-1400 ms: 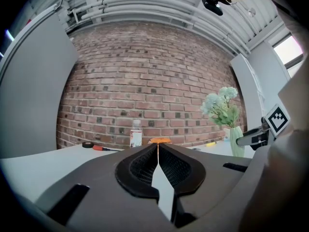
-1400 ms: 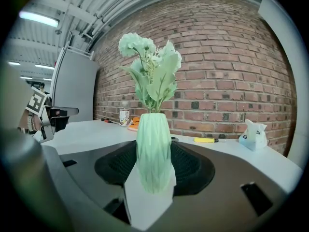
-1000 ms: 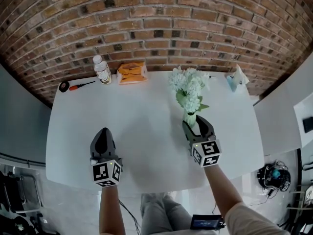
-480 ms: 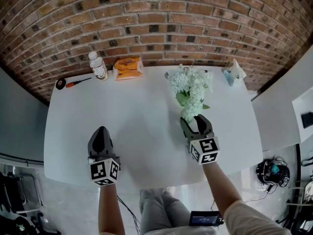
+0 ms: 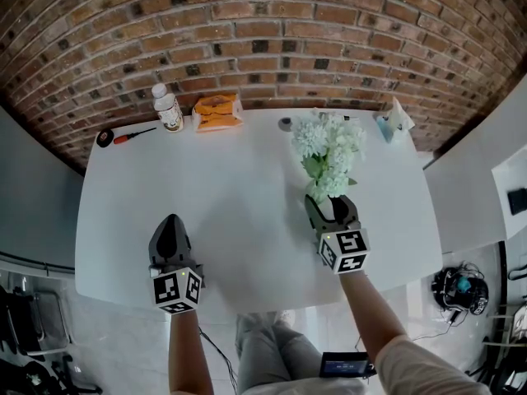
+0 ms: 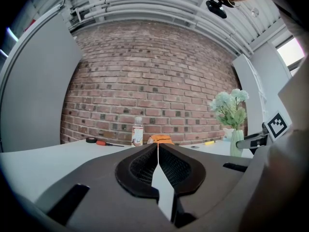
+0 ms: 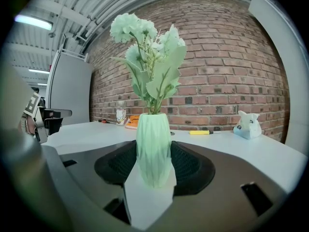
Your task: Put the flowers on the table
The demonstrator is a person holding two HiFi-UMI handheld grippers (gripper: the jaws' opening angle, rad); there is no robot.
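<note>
Flowers with pale green and white blooms and broad leaves [image 5: 329,145] are stood upright in a pale green ribbed vase [image 7: 153,149]. The vase body is gripped on both sides by the jaws of the right tongs [image 5: 331,206]. Whether the vase base touches the white tabletop [image 5: 230,188] cannot be told. The left tongs [image 5: 171,220] are held low over the tabletop, well apart from the right tongs, with the jaws pressed together and nothing between them. Beyond the left tongs, near the red brick wall [image 5: 263,31], a clear plastic bottle [image 5: 168,109], an orange packet [image 5: 217,112] and an orange-handled screwdriver [image 5: 132,136] are seen. Beyond the right tongs, a yellow tool [image 7: 203,132] is laid on the tabletop.
</note>
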